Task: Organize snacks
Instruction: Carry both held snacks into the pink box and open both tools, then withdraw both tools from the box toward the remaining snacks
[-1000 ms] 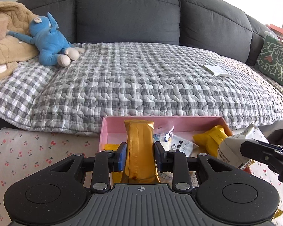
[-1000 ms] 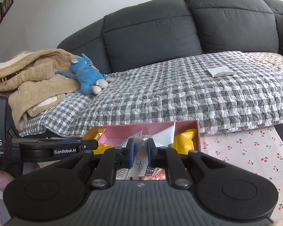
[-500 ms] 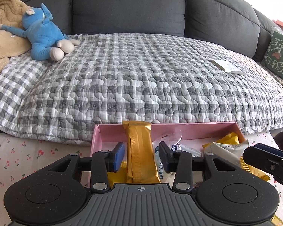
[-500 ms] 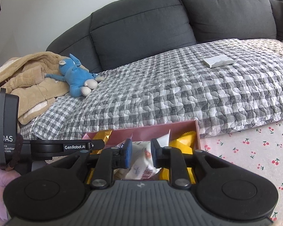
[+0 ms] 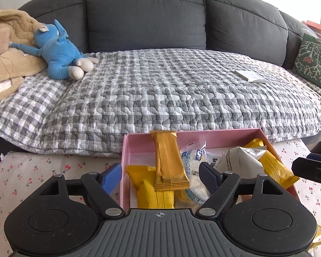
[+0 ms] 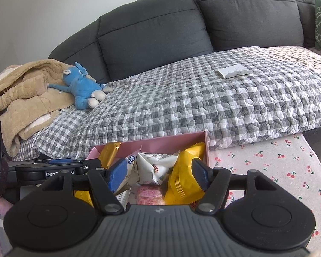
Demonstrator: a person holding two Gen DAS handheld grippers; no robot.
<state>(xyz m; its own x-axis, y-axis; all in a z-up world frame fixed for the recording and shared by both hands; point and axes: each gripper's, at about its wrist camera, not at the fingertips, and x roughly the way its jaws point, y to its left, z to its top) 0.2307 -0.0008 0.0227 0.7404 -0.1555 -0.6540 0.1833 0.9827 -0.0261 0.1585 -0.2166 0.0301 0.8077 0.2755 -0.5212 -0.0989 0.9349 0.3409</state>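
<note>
A pink box [image 5: 222,136] holds several snack packets on the cherry-print cloth. In the left wrist view a long gold bar [image 5: 169,160] leans against the box's back wall, over a yellow packet [image 5: 146,189], beside a clear blue-printed packet [image 5: 192,160] and a white pouch [image 5: 241,160]. My left gripper [image 5: 160,174] is open and empty, just behind the box. In the right wrist view the box [image 6: 160,142] shows the white pouch [image 6: 156,167] and a yellow packet [image 6: 185,175]. My right gripper [image 6: 159,172] is open and empty over them.
A dark grey sofa [image 5: 145,19] with a grey checked quilt [image 5: 160,94] stands right behind the box. On it lie a blue plush toy [image 5: 60,52], a tan blanket [image 5: 6,49], a white flat packet [image 5: 251,76] and a green cushion [image 5: 314,61].
My left gripper opened and let go of the gold bar, which now rests in the box. My right gripper opened and released the white pouch into the box. Both drew back slightly.
</note>
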